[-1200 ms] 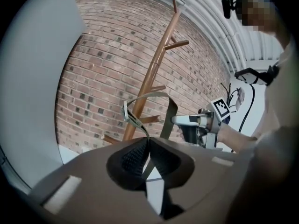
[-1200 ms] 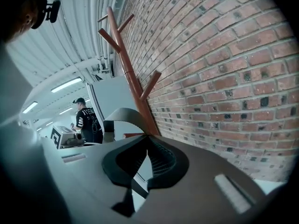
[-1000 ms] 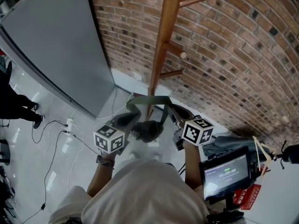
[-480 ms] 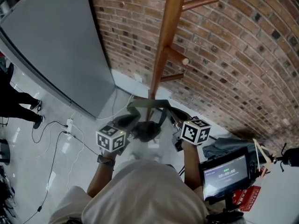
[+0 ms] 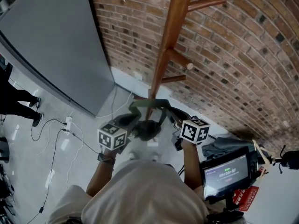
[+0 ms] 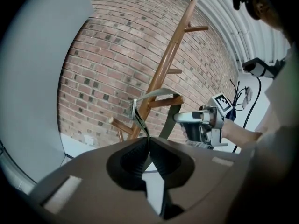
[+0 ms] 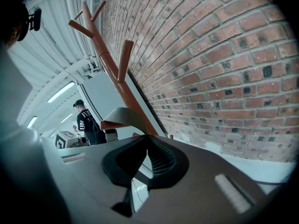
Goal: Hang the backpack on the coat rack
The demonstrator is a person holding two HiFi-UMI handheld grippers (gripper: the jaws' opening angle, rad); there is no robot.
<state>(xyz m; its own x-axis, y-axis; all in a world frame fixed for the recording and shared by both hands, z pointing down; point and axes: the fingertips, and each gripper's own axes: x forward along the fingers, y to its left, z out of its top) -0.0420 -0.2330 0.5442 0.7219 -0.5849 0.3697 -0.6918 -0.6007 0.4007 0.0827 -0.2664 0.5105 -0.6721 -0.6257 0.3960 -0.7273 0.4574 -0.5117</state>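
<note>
The wooden coat rack (image 5: 163, 59) stands against the brick wall, with pegs (image 5: 180, 59) pointing right. The backpack's olive strap (image 5: 149, 104) is stretched as a loop in front of the pole, and the dark bag (image 5: 147, 129) hangs below it between my hands. My left gripper (image 5: 127, 120) is shut on the strap's left end (image 6: 138, 115). My right gripper (image 5: 174, 118) is shut on the right end (image 7: 122, 115). In the left gripper view the strap (image 6: 156, 93) runs just over a low peg (image 6: 164, 101); whether it rests on the peg I cannot tell.
A grey panel (image 5: 51, 45) leans at the left of the brick wall (image 5: 243, 55). Cables (image 5: 51, 139) lie on the pale floor. A monitor on a stand (image 5: 226, 171) is at my right. A person in black (image 7: 86, 120) stands further off.
Both grippers and the strap loop have sunk a little along the pole. Both grips are unchanged.
</note>
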